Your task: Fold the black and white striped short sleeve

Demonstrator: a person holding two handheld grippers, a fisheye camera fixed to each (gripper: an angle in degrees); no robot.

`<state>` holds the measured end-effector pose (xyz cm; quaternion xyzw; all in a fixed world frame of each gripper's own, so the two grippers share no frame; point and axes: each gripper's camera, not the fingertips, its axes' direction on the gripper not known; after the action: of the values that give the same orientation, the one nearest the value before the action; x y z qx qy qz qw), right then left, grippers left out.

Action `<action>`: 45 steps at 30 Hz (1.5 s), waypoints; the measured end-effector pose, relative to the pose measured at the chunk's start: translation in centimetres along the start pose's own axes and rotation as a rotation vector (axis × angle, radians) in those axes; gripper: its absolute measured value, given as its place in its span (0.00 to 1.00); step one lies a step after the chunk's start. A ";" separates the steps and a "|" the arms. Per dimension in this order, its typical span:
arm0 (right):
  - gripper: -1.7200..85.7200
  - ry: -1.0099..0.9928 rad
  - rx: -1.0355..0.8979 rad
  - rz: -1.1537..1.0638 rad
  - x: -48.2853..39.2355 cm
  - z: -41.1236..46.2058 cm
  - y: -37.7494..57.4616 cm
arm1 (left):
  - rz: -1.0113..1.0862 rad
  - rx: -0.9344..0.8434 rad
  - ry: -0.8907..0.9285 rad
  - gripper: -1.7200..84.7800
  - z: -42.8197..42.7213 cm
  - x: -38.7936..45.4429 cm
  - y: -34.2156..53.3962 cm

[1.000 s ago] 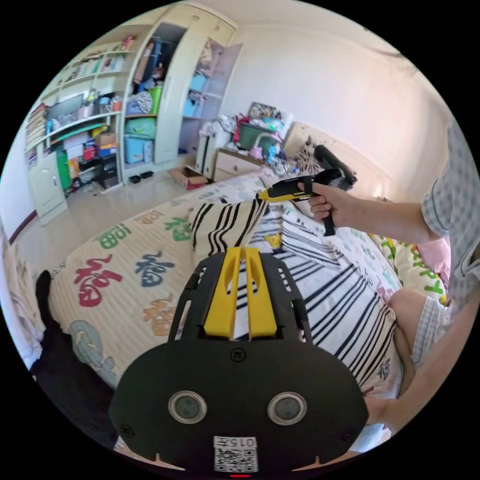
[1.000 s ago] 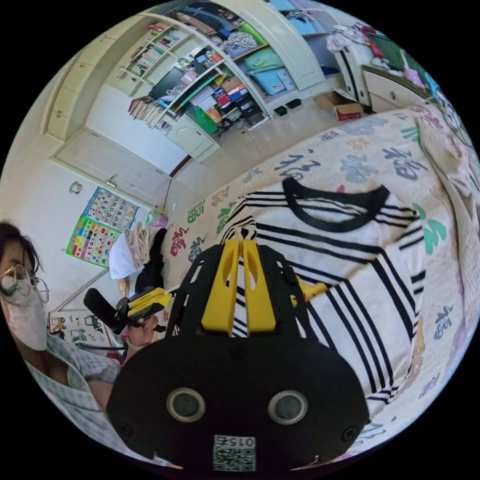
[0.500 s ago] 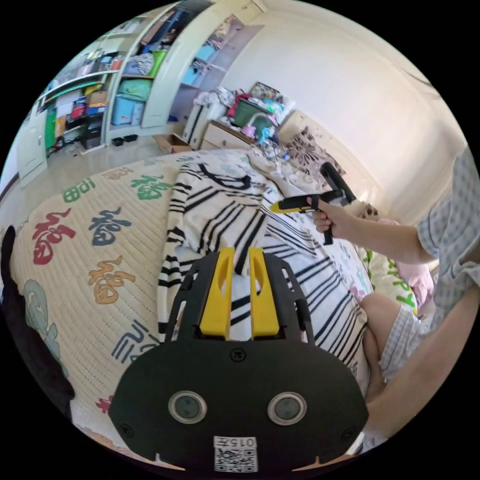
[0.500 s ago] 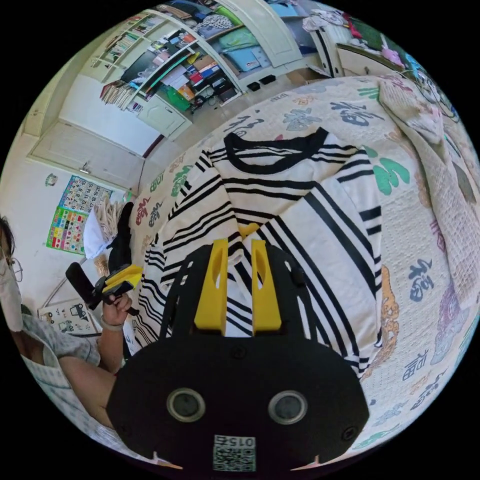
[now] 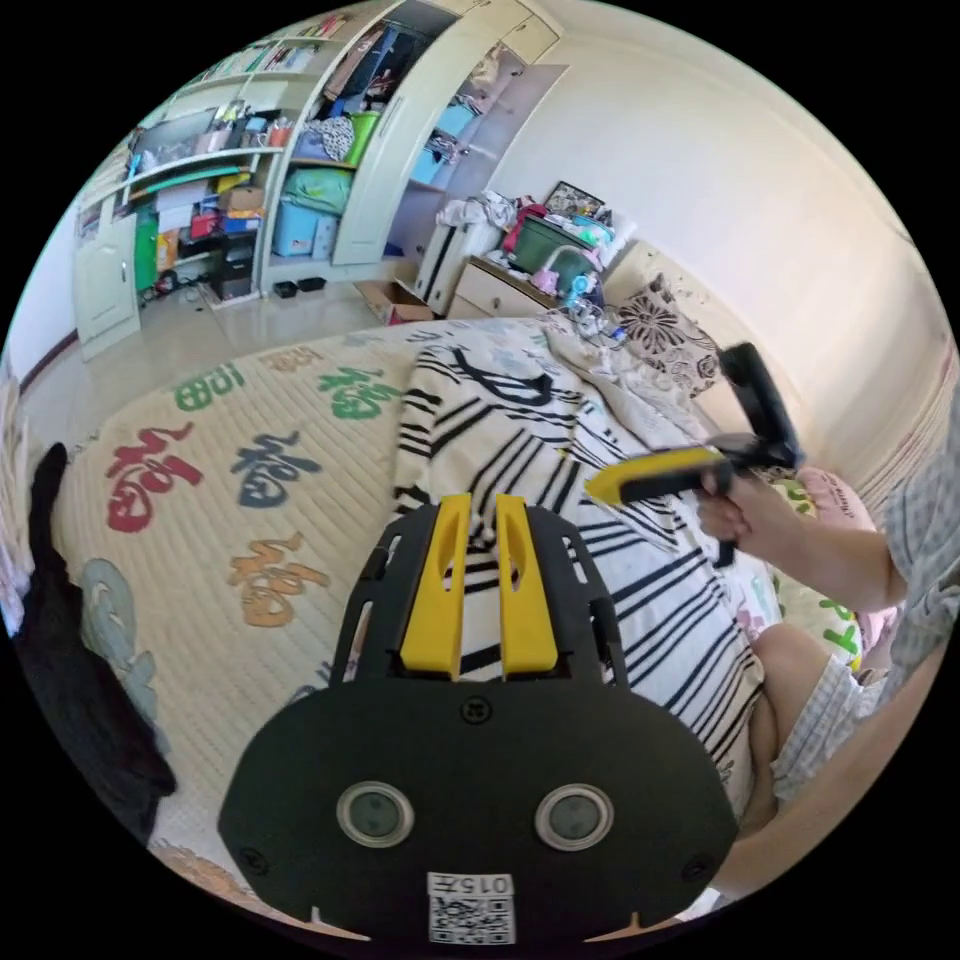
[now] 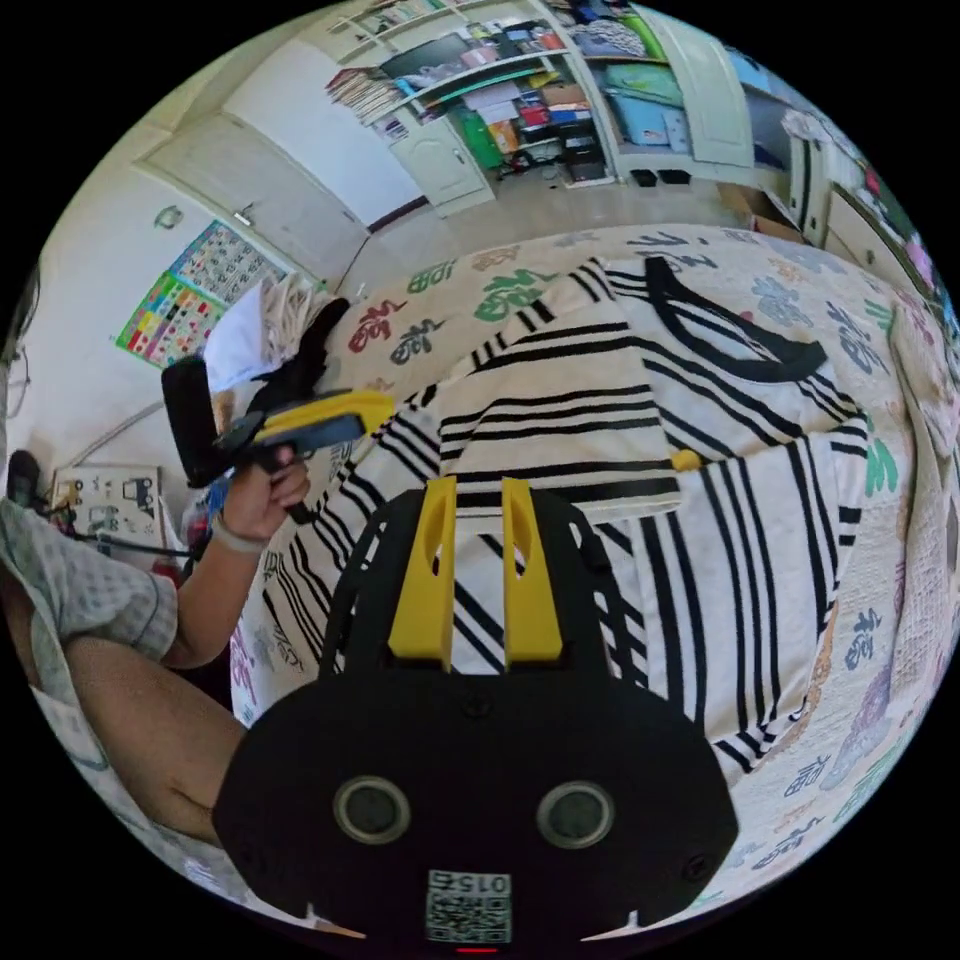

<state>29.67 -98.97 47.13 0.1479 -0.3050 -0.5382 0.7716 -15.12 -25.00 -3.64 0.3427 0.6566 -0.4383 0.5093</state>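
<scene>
Right gripper view gives me the cream quilted bedspread with coloured characters (image 6: pixel 440 300) spread across the bed, and on it the black and white striped short-sleeve shirt (image 6: pixel 720 560), lying flat towards the bed edge nearest the person, collar pointing away. Both side panels look folded in over the middle, so I judge the lengthwise folds done and the crosswise fold next; that calls for pinching the hem at both corners and carrying it up to the collar. My right gripper (image 6: pixel 474 490) hangs just above the shirt's lower half, jaws slightly apart, holding nothing. My left gripper (image 5: pixel 476 505) hovers over the shirt's near part, jaws likewise a little apart and empty. In the right gripper view it sits raised beside the shirt, off the cloth.
</scene>
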 end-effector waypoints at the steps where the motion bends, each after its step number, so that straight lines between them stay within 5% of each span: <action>1: 0.11 0.078 -0.013 -0.061 -1.8 0.9 0.4 | 0.005 -0.029 -0.030 0.09 0.6 -0.4 -0.8; 10: 0.03 0.275 -0.041 -0.129 -4.7 2.8 2.9 | 0.002 -0.190 -0.163 0.04 5.9 -0.9 -3.9; 24: 0.09 -0.026 -0.102 -0.049 -0.5 -3.6 6.0 | 0.003 -0.197 -0.156 0.09 4.6 -0.1 -7.4; 30: 0.10 0.278 0.119 0.185 6.5 -10.0 6.4 | 0.113 -0.064 -0.107 0.09 5.0 1.1 -13.4; 34: 0.07 0.216 0.032 0.236 9.6 -9.4 5.7 | 0.135 -0.147 0.013 0.07 11.5 1.7 -17.7; 41: 0.02 0.350 -0.037 0.238 10.5 -10.3 7.5 | 0.155 -0.313 -0.096 0.02 17.2 1.5 -19.1; 45: 0.06 0.092 0.091 0.247 12.6 -14.0 10.1 | 0.186 -0.280 -0.032 0.06 16.3 1.7 -20.1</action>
<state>48.95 -108.21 45.88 0.1687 -0.3093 -0.4175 0.8376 -27.61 -47.70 -2.30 0.3205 0.6686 -0.2988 0.6009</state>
